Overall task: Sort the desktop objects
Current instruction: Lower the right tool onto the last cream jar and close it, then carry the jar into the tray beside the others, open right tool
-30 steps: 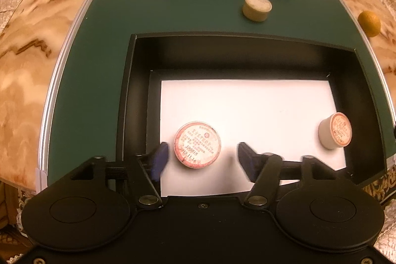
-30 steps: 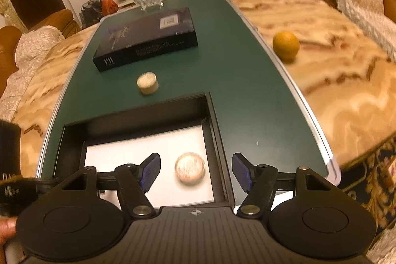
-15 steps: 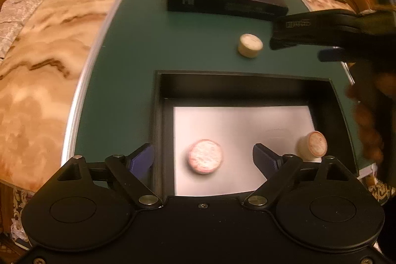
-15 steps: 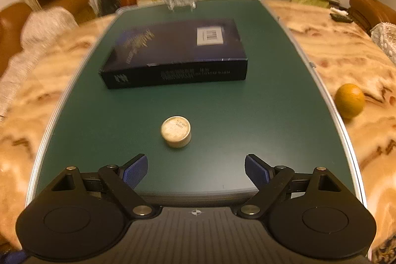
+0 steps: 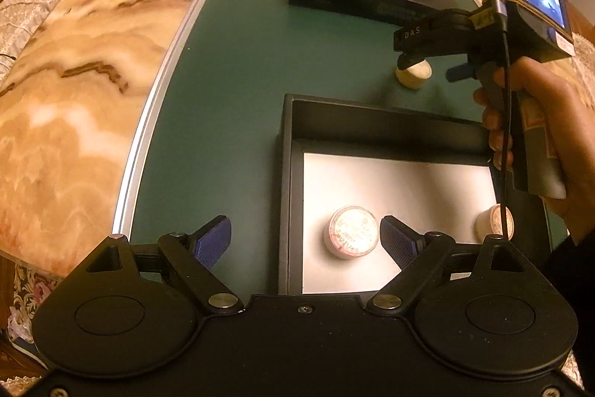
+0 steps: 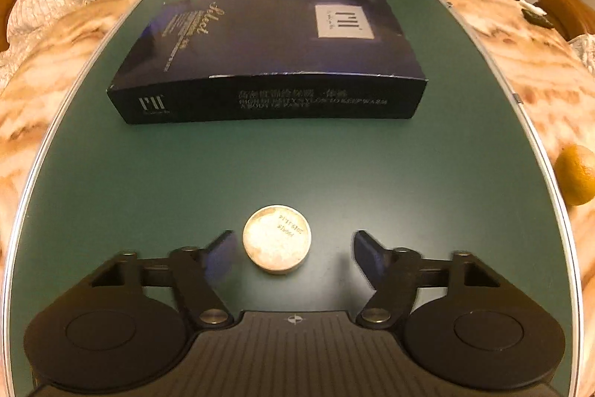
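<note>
In the right wrist view the right gripper (image 6: 293,253) is closing its jaws around a round cream tin (image 6: 276,239) sitting on the green mat (image 6: 148,181), the pads not yet touching it, its stamped lid lettering being too small to read. The left gripper (image 5: 305,240) is hanging wide open and empty over the black tray (image 5: 288,173), one finger hiding the edge of a pink-labelled tin (image 5: 351,231) at 12 o'clock, while a second tin (image 5: 494,224) at 2 o'clock is lying partly hidden behind a cable. Farther off, the dark box (image 6: 267,62) is lying flat at 12 o'clock and an orange (image 6: 578,173) at 3 o'clock is being cut by the frame edge.
</note>
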Demonstrator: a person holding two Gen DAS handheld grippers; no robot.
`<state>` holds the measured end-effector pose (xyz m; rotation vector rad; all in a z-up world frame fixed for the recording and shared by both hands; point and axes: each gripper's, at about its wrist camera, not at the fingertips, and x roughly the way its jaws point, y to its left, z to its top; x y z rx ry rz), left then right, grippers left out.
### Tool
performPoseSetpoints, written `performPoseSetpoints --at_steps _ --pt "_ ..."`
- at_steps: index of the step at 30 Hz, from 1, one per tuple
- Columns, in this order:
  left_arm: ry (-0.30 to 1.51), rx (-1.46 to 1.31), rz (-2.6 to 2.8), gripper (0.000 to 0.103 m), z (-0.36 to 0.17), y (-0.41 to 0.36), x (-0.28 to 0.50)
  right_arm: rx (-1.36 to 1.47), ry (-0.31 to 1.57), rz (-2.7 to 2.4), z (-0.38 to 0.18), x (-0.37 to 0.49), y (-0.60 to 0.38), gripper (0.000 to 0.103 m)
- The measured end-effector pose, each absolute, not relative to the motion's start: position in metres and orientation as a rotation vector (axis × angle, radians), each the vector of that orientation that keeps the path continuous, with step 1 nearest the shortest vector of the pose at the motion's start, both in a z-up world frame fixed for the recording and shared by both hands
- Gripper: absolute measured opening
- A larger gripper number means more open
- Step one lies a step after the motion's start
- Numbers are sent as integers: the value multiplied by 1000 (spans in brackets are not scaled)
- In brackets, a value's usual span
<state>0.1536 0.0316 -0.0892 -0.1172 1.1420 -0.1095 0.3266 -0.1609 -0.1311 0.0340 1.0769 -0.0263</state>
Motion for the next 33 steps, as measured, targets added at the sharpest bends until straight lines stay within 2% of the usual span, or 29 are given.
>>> performPoseSetpoints --at_steps 2,4,5,6,15,23,27,33 --pt "1147 -120 -109 88 -92 33 154 25 1082 -27 -133 329 -160 63" --pt "1150 -119 -108 88 -94 33 154 19 1084 -28 -135 330 -159 55" --pt "1152 -119 -107 88 -95 34 153 17 1084 -29 -135 330 -159 47" --pt "1154 -118 -106 88 -95 34 153 16 1085 -29 -134 330 -159 45" --pt "1148 -117 -106 88 -93 33 149 36 1056 0 -108 305 -164 45" --pt "1126 -141 -94 88 -84 37 141 74 1040 87 -59 233 -175 45" --pt "1123 -151 -88 88 -82 40 135 79 1092 135 -58 193 -181 45" --pt "1123 -160 -94 88 -80 40 125 45 1194 140 -84 161 -175 45"
